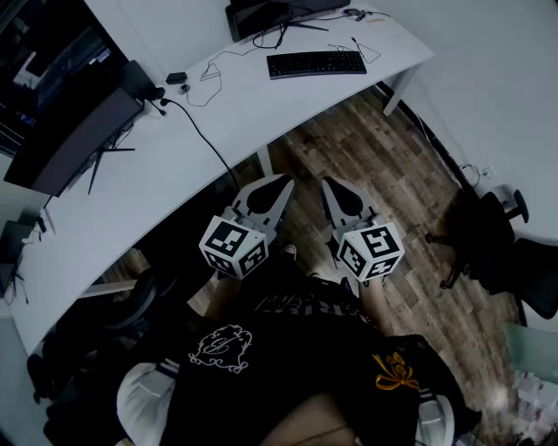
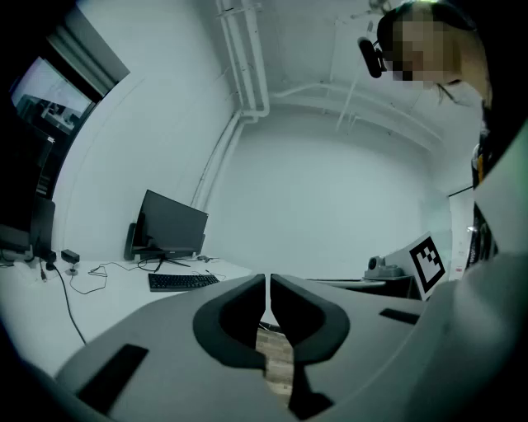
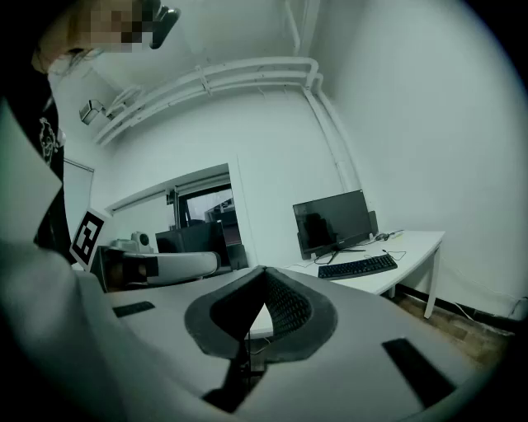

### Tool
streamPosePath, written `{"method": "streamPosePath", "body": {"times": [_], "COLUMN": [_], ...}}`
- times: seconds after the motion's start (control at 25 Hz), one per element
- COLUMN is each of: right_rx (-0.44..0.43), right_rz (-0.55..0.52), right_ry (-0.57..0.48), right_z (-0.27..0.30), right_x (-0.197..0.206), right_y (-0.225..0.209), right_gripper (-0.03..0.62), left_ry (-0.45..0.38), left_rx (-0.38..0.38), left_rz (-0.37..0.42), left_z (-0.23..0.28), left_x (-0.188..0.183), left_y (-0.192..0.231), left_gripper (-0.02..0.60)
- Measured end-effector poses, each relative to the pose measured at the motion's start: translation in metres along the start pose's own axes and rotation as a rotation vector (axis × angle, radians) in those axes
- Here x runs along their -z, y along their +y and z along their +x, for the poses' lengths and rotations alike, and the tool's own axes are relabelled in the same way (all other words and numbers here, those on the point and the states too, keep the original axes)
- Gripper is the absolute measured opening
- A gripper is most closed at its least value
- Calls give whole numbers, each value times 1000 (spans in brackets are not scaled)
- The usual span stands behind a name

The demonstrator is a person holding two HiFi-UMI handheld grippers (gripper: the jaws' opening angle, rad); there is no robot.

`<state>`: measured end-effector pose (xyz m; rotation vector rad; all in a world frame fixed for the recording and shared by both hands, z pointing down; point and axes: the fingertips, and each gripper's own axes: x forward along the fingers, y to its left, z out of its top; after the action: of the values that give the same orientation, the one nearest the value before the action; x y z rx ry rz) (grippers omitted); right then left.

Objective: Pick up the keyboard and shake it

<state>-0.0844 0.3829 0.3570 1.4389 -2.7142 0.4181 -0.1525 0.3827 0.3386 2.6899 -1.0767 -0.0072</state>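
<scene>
A black keyboard (image 1: pixel 316 63) lies flat on the far end of a long white desk (image 1: pixel 157 165), in front of a dark monitor (image 1: pixel 266 13). It also shows as the keyboard (image 2: pixel 182 281) in the left gripper view and the keyboard (image 3: pixel 357 266) in the right gripper view. My left gripper (image 1: pixel 285 181) and right gripper (image 1: pixel 330 185) hang side by side over the wooden floor, close to my body and far short of the keyboard. Both are shut with nothing between the jaws.
Black cables (image 1: pixel 202 131) trail across the desk from a small adapter (image 1: pixel 177 78). A second large monitor (image 1: pixel 65 139) stands at the left. A black office chair (image 1: pixel 497 239) sits on the wood floor (image 1: pixel 384 165) at the right. A desk leg (image 1: pixel 397 91) is near the keyboard end.
</scene>
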Motion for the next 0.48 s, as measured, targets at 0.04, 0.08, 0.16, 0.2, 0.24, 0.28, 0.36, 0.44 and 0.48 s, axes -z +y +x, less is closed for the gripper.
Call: {"method": "streamPosePath", "body": {"times": [0.04,0.08,0.16,0.2,0.24,0.28,0.36,0.44,0.48], "right_rx": [0,0,3,6,9,13,26,40,42], "right_rz": [-1,-2,-4,-3,-3,-1,9,28,34], "right_ry": [0,0,1,1,2,1,-11,-32,-40], "right_z": [2,4,8,10,13,15,18,21,23], "right_x": [-1,-2,-3,-3,-3,-3,-5,-8,-9], "right_y": [-2,-3,-7,-9,-11,-13,-18,-23,-24], "right_gripper": [13,14,14,14,14,14,14,14,14], "left_ry": [0,1,3,5,7,10,12,12,13], "left_rx": [2,4,11,14,16,18,22,28,30], "left_rz": [3,5,11,13,14,14,14,15,16], "left_z": [2,5,9,12,14,17,22,25,26], "left_x": [-1,-1,-2,-2,-2,-2,-2,-3,-3], "left_y": [1,3,6,7,9,11,14,16,19], "left_gripper": [34,34,34,34,34,34,34,34,34]}}
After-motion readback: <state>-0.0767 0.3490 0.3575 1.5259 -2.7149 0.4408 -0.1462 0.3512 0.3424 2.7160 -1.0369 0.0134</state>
